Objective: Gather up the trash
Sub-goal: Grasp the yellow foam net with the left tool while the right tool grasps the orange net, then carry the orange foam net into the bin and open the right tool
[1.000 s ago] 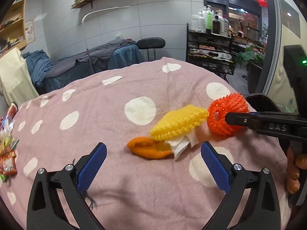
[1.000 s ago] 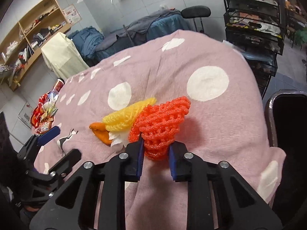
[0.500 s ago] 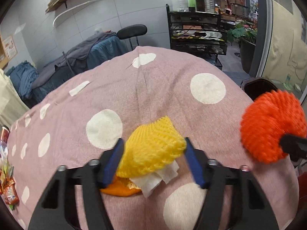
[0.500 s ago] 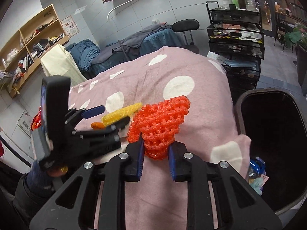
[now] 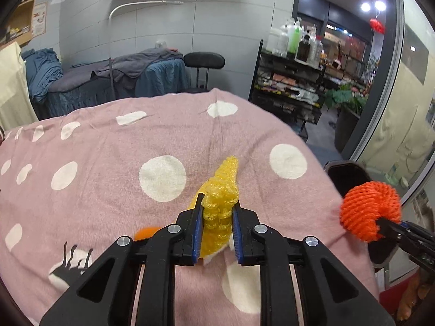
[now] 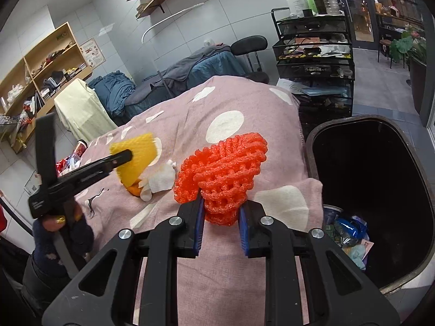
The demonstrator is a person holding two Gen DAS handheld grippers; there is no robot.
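Left gripper (image 5: 217,226) just clamped onto yellow foam net (image 5: 220,203); right gripper (image 6: 220,218) gripping orange foam net (image 6: 225,171). Next, probably, over to the bin (image 6: 315,146) and release.

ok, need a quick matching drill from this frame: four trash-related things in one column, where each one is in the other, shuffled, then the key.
Things:
1. yellow foam net
2. orange foam net
3. white tissue wad
4. blue wrapper

Places:
A. lying on the pink spotted cloth
B. down inside the black bin
C. pinched in the left gripper
D. pinched in the right gripper

Pairs: 1-C, 2-D, 3-A, 4-B
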